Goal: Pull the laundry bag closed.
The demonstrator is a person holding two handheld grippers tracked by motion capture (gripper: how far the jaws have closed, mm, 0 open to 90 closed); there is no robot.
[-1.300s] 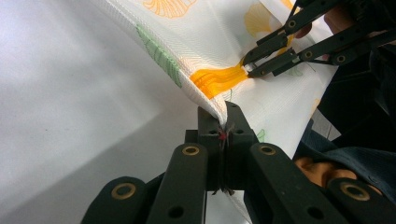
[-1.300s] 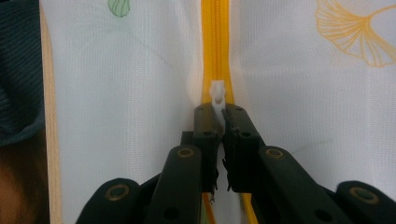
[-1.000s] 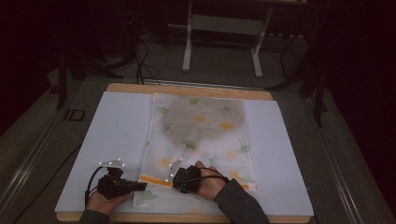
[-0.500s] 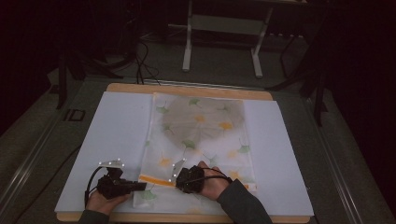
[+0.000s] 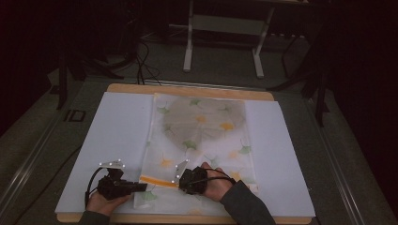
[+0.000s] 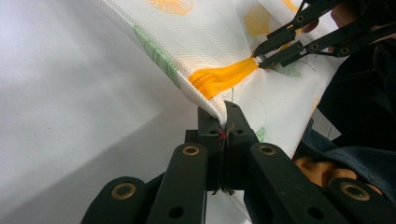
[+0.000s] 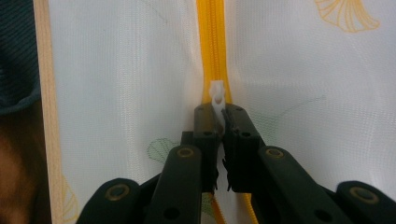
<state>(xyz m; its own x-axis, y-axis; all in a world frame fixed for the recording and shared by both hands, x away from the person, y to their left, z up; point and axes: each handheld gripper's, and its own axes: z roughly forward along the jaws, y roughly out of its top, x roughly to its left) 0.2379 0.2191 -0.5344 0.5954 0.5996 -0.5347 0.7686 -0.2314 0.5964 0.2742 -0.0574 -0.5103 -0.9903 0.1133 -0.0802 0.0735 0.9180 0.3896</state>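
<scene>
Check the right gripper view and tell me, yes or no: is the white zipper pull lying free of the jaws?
No: the right gripper has its jaws shut on the white zipper pull of the orange zipper.

The right gripper (image 7: pixel 220 114) clamps its two black jaws tight on a white zipper pull (image 7: pixel 217 95), at the near end of an orange zipper (image 7: pixel 212 42) running straight away up the middle of a white mesh bag (image 7: pixel 130 79). Printed leaves mark the fabric: an orange one (image 7: pixel 346 15) at far right, a green one (image 7: pixel 161 147) just left of the jaws. A pale orange seam (image 7: pixel 45 93) borders the bag's left edge, with a dark sleeve (image 7: pixel 16 51) beyond it.
</scene>
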